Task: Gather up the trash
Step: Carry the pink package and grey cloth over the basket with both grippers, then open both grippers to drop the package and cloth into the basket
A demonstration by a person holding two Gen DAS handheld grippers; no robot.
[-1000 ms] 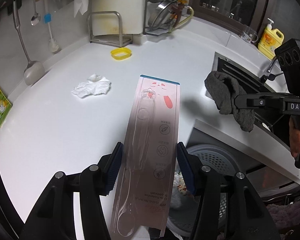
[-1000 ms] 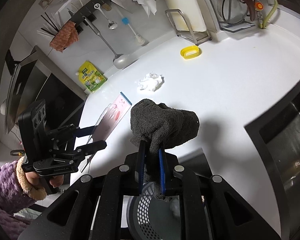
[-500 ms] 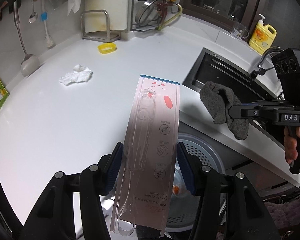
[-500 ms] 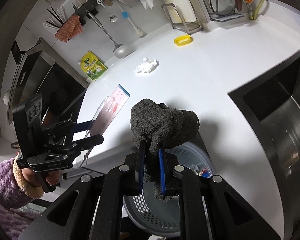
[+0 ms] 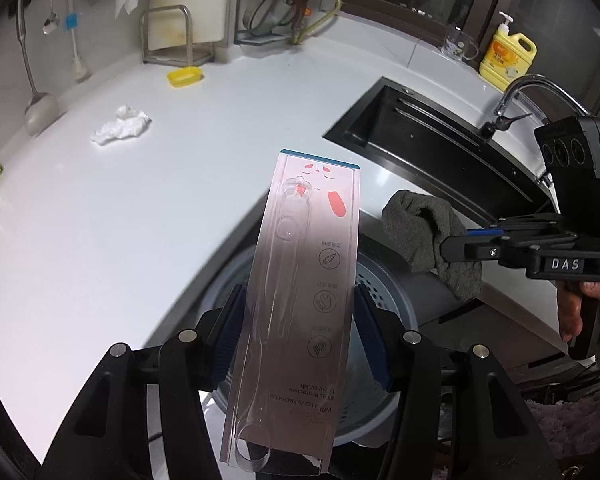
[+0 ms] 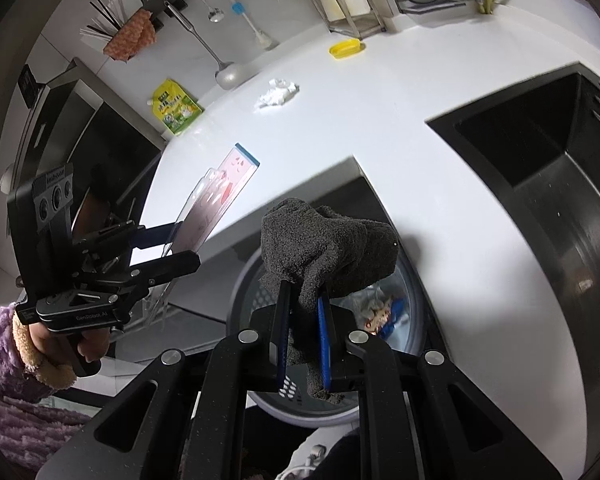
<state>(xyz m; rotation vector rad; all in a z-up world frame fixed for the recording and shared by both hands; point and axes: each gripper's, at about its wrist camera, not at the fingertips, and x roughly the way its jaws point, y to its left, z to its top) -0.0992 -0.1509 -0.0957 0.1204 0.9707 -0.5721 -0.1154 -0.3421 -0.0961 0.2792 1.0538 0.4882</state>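
Crumpled white tissue (image 5: 121, 128) lies on the white counter (image 5: 100, 220); left gripper (image 5: 300, 332) clamps clear toothbrush packaging (image 5: 300, 280), right gripper (image 6: 303, 320) pinches grey sock (image 6: 328, 248) above perforated bin (image 6: 414, 344).

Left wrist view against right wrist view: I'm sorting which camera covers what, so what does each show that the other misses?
Only the left wrist view shows the yellow soap bottle, the faucet and the glass mug.

Only the right wrist view shows the green pouch and the purple sleeve.

Both show the toothbrush package in the left gripper, the grey sock in the right gripper, the trash basket, the crumpled tissue and the sink.
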